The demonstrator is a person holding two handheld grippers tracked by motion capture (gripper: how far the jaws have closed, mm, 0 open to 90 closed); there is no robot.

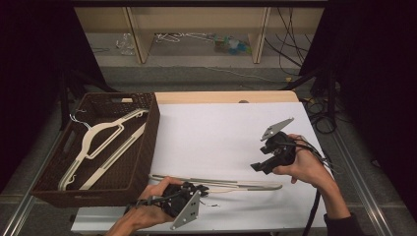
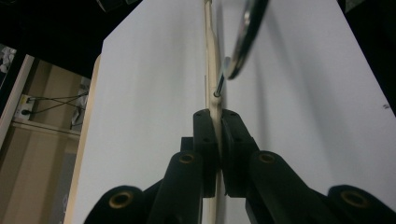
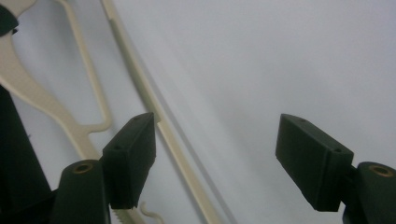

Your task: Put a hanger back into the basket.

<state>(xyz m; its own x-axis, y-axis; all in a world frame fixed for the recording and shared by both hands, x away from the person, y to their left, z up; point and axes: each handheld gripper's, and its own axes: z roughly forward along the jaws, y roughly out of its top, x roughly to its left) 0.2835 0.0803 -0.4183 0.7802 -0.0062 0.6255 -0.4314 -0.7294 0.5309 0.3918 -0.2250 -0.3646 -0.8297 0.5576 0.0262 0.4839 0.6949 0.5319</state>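
The left gripper point(image 2: 217, 140) is clenched on the hanger point(image 1: 236, 185) near its neck — keep that pinch firm and lift level toward the basket point(image 1: 147, 147). The right gripper point(image 3: 219, 158) hangs released — let it steady the far end.

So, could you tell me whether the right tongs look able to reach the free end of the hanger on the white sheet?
Probably yes: the right tongs stand open just above the hanger end, with only bare white sheet between them.
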